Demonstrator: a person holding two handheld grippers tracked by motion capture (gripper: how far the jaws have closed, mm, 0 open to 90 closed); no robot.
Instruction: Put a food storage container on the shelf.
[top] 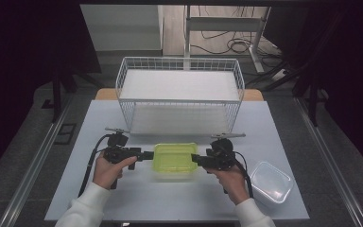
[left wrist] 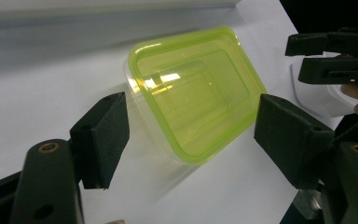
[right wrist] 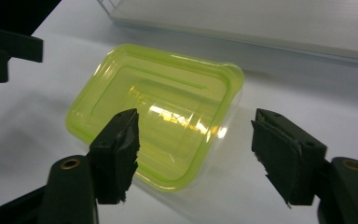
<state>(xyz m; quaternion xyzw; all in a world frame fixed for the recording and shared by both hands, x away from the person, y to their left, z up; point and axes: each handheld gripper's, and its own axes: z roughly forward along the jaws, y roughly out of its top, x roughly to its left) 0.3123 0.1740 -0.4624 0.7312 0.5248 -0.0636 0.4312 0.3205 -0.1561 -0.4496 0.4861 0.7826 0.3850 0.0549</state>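
- Left hand-held gripper (top: 149, 155): black body, blocky black jaws, brass-coloured screw heads at the jaw joints.
- Right hand-held gripper (top: 194, 158): same black build, its jaw pads frayed at the edges.
- A black cable trails from each.
- White long sleeves (top: 86, 208) with ribbed cuffs.

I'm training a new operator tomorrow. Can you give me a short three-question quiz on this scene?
1. True or false: the box with the green lid lies between the left hand-held gripper and the right hand-held gripper.
2. What stands behind that box? A) wire basket B) bucket C) kettle
3. Which clear thing lies near the table's right front corner?

Key: 1 true. 2 A, the wire basket. 3 The clear container.
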